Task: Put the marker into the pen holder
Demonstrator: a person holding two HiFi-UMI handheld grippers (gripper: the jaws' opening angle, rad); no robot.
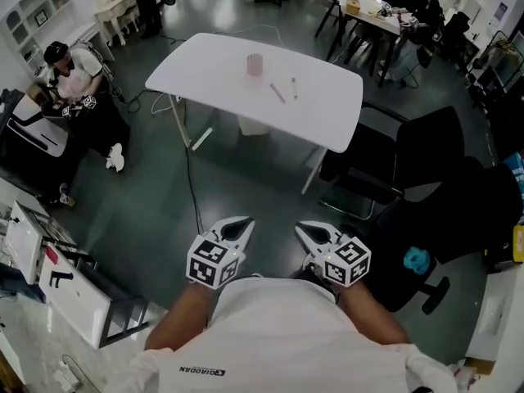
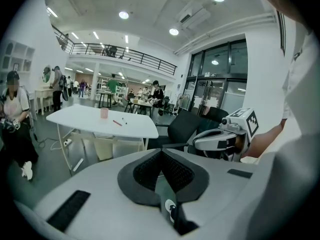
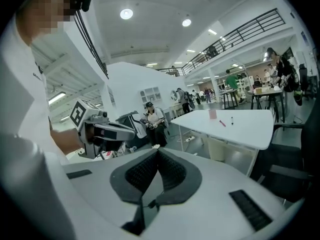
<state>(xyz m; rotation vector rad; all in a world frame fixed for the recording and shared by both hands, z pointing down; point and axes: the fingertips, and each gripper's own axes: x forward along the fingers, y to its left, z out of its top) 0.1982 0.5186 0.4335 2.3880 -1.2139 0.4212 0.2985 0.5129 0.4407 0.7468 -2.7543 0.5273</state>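
A white table (image 1: 327,113) stands well ahead of me across the grey floor. On it a pink pen holder (image 1: 255,64) stands upright, with a red marker (image 1: 277,93) and a dark marker (image 1: 294,88) lying just in front of it. Both grippers are held close to my body, far from the table. The left gripper (image 1: 238,228) and the right gripper (image 1: 309,232) are shut with nothing between their pads. The left gripper view shows the pen holder (image 2: 104,113) and red marker (image 2: 117,122) in the distance. The right gripper view shows the same pen holder (image 3: 213,114) and red marker (image 3: 222,123).
Black office chairs (image 1: 426,162) stand to the right between me and the table. A person sits at the left (image 1: 78,80). A white bin (image 1: 254,125) is under the table, and a cable (image 1: 192,187) runs across the floor. White equipment (image 1: 49,277) fills the lower left.
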